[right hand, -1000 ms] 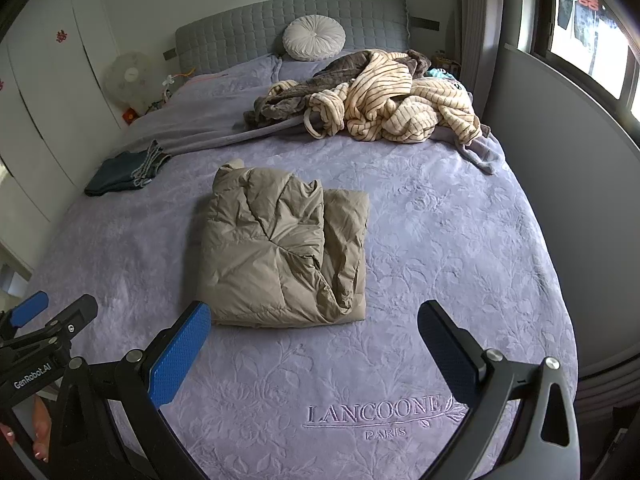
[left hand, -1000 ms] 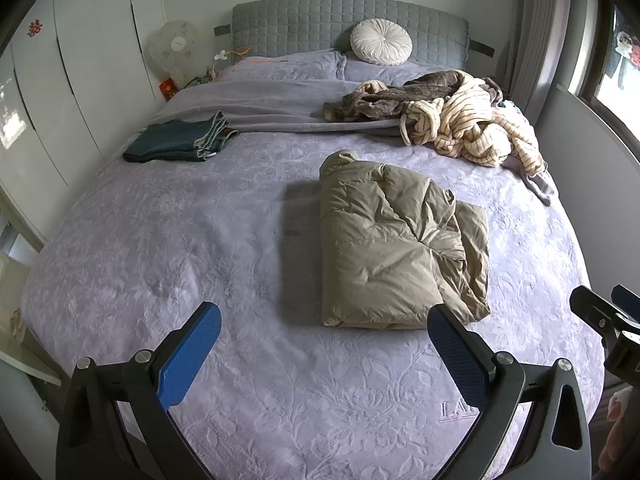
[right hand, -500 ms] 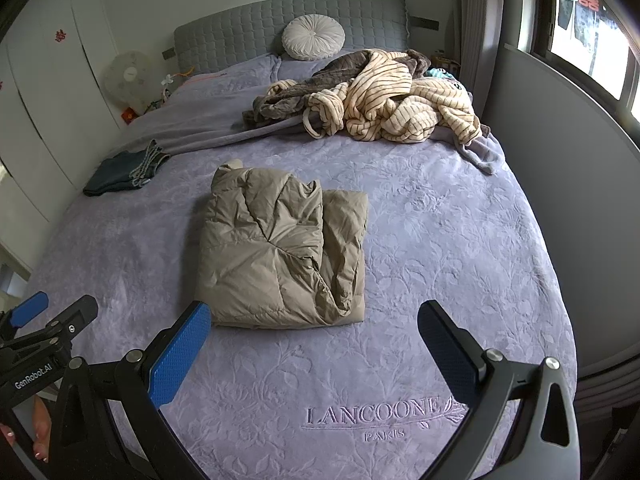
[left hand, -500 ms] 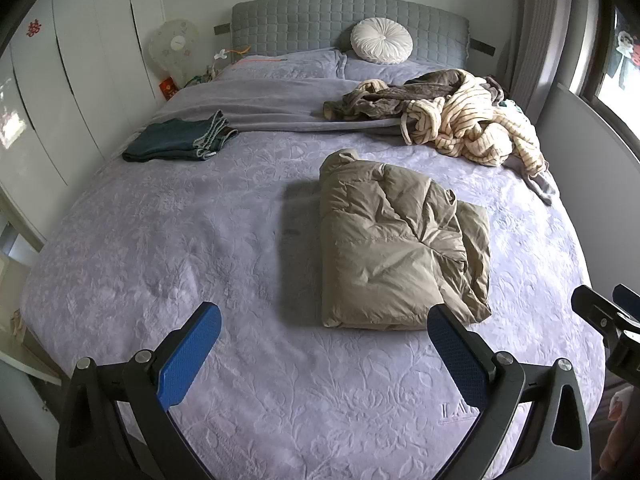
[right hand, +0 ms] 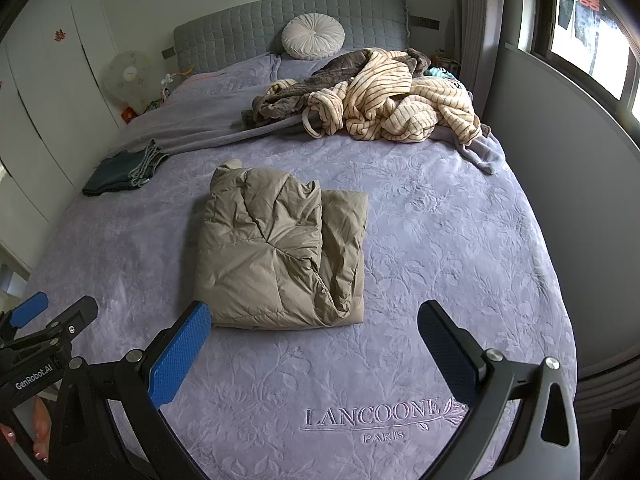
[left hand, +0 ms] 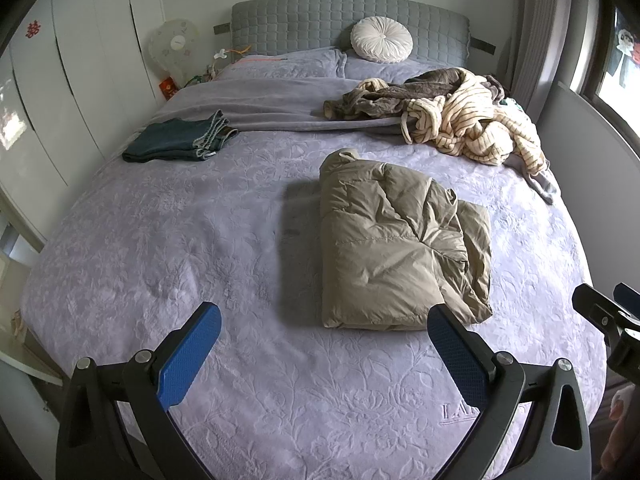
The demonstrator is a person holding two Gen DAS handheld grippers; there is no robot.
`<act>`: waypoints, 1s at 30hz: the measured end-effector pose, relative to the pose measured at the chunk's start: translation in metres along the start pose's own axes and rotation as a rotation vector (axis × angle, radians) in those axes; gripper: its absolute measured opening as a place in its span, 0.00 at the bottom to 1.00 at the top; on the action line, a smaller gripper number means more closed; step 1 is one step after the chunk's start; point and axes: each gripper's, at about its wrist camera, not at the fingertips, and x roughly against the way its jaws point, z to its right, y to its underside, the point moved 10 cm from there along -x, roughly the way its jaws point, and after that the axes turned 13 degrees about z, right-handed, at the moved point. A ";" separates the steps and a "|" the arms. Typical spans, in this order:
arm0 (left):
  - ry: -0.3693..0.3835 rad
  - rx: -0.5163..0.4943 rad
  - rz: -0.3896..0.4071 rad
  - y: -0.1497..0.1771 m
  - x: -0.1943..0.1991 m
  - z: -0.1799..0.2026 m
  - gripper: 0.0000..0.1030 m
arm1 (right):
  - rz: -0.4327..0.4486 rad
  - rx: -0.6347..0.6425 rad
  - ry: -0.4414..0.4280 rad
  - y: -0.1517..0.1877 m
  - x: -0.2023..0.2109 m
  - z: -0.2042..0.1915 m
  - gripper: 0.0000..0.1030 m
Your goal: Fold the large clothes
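A khaki puffer jacket (left hand: 396, 240) (right hand: 280, 252) lies folded into a thick rectangle in the middle of the lilac bed (left hand: 180, 248) (right hand: 460, 248). My left gripper (left hand: 320, 316) hovers open above the foot of the bed, its right fingertip level with the jacket's near edge, nothing between the blue pads. My right gripper (right hand: 314, 316) is open too, just short of the jacket's near edge and holding nothing. Each gripper shows at the edge of the other's view.
A heap of striped cream and brown clothes (left hand: 452, 124) (right hand: 384, 96) lies at the back right. Folded dark jeans (left hand: 180, 140) (right hand: 124, 168) rest at the left. A round white cushion (left hand: 382, 44) leans on the grey headboard. White wardrobe doors stand left, a grey wall right.
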 end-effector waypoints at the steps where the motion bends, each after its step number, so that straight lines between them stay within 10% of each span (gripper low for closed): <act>1: 0.001 0.001 0.000 0.000 0.000 0.000 1.00 | 0.001 0.000 -0.001 0.000 0.000 0.000 1.00; 30: 0.006 -0.005 -0.001 -0.004 -0.003 0.000 1.00 | 0.000 0.002 0.000 -0.001 0.000 0.000 1.00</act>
